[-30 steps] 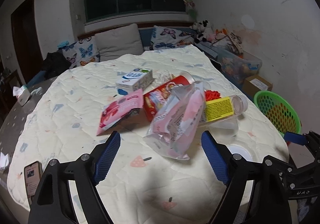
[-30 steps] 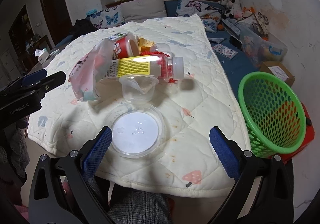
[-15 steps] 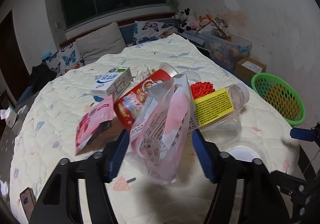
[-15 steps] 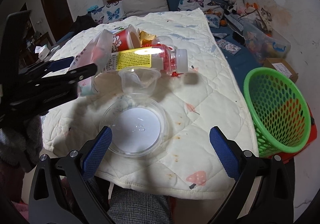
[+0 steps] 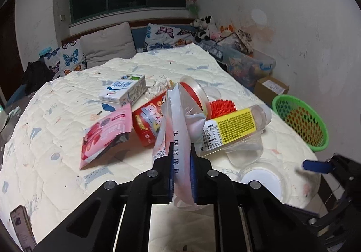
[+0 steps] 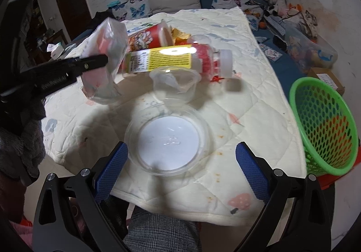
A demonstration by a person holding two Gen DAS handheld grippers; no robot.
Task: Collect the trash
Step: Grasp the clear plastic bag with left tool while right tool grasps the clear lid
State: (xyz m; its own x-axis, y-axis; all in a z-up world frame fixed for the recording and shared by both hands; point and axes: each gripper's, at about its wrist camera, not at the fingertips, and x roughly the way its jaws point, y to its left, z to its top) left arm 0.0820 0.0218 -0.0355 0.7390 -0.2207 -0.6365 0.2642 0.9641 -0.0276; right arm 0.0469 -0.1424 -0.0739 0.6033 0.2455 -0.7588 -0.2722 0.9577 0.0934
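Observation:
My left gripper (image 5: 182, 173) is closing its jaws on a clear and pink plastic wrapper (image 5: 178, 130), whose lower part is squeezed between the blue pads. In the right wrist view the same wrapper (image 6: 106, 53) hangs from the black left gripper (image 6: 99, 61) at the left. My right gripper (image 6: 180, 161) stands open over a round clear lid with a white centre (image 6: 168, 139), with nothing between its fingers. Behind the lid sit a clear plastic cup (image 6: 174, 81) and a yellow-labelled bottle (image 6: 176, 59) lying on its side.
A green mesh basket (image 6: 325, 123) stands off the right side of the quilted table (image 6: 248, 98). Further trash lies in the left wrist view: a red tube can (image 5: 151, 116), a pink pouch (image 5: 106, 132), a white carton (image 5: 124, 92). A phone (image 5: 21, 227) rests near the left edge.
The left gripper moved forward around the plastic wrapper and its jaws closed from wide to pinching it. The right gripper stayed over the lid.

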